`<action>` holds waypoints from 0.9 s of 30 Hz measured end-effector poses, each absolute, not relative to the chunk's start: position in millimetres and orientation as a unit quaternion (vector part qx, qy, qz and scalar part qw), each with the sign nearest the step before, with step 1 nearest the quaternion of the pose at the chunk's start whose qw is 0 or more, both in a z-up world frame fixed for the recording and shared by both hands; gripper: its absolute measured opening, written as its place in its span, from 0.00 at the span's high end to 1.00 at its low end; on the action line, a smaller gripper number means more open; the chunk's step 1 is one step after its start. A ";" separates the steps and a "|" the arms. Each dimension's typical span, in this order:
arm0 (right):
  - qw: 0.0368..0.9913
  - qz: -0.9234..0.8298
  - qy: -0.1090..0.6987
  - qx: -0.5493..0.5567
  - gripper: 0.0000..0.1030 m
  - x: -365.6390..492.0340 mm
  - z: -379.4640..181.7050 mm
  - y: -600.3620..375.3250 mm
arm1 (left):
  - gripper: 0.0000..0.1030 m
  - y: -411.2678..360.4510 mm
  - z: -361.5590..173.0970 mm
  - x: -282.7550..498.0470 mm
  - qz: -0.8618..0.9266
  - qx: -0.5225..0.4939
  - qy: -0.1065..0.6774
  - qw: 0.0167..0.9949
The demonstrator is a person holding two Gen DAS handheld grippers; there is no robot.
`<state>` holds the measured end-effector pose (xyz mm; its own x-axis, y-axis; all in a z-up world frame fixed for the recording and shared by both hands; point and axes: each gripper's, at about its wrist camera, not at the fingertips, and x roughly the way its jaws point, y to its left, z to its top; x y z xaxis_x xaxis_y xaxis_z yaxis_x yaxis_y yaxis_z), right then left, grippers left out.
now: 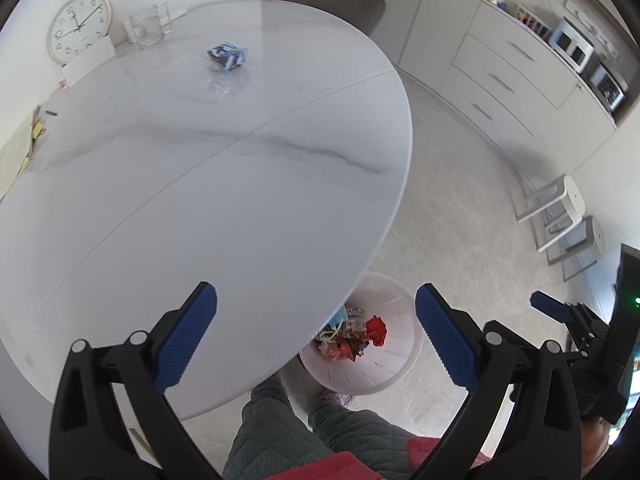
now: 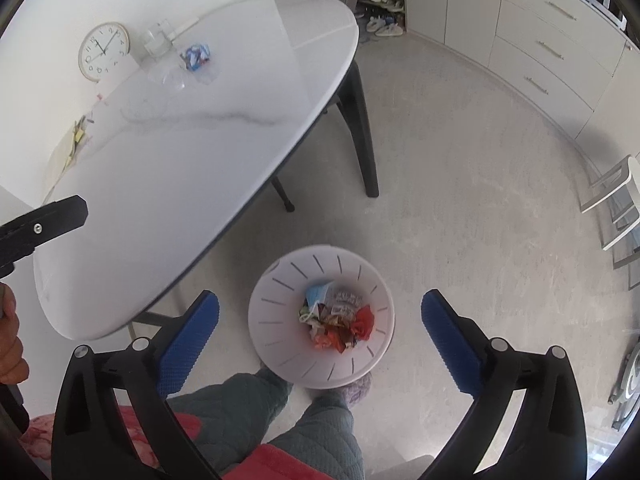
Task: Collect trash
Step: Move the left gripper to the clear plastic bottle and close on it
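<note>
A white slotted trash bin (image 2: 276,300) stands on the floor by the table's near edge, holding several crumpled wrappers (image 2: 340,320), one red. My right gripper (image 2: 320,332) hangs above the bin, open, nothing between its blue pads. My left gripper (image 1: 316,332) is open too, over the table's near rim, with the bin (image 1: 396,360) partly hidden under that rim. On the far side of the round white marble table (image 1: 208,184) lie a crumpled blue-and-white wrapper (image 1: 228,56) and a clear plastic piece (image 1: 208,80). From the right wrist view the same wrapper (image 2: 196,55) shows far off.
A wall clock (image 1: 78,26) and a clear glass container (image 1: 146,28) stand at the table's back. Papers (image 1: 20,148) lie at its left edge. A person's legs (image 2: 248,412) and slipper are beside the bin. Dark table legs (image 2: 360,128), white stools (image 1: 560,208) and drawers (image 1: 512,80) line the room.
</note>
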<state>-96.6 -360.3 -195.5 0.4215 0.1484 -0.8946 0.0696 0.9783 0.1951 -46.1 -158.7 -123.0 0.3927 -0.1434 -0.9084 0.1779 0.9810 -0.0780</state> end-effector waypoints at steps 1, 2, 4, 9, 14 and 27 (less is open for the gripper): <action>0.838 0.027 0.536 0.100 0.02 -93.7 -192.6 -360.5 | 0.08 -155.3 -120.9 -43.0 -0.087 0.007 0.541 0.837; 0.839 0.030 0.534 0.099 0.02 -91.0 -190.8 -360.5 | 0.08 -153.4 -119.5 -41.4 -0.081 0.003 0.539 0.838; 0.842 0.038 0.529 0.097 0.02 -83.6 -184.8 -359.0 | 0.08 -145.2 -115.3 -35.0 -0.061 -0.012 0.536 0.842; 0.845 0.054 0.525 0.086 0.02 -52.5 -176.6 -351.3 | 0.08 -125.4 -108.7 -11.3 -0.022 -0.049 0.536 0.842; 0.851 0.057 0.516 0.079 0.02 -13.3 -169.9 -341.4 | 0.08 -117.7 -109.0 36.3 0.009 -0.058 0.529 0.846; 0.859 0.037 0.508 0.051 0.02 145.4 -166.8 -312.1 | 0.08 -87.6 -156.9 246.6 0.104 -0.101 0.538 0.830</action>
<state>145.4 -312.1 -166.8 0.4815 0.1154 -0.8688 -0.0120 0.9921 0.1251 246.6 -87.6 -156.9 0.3988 0.0642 -0.9148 -0.2811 0.9581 -0.0553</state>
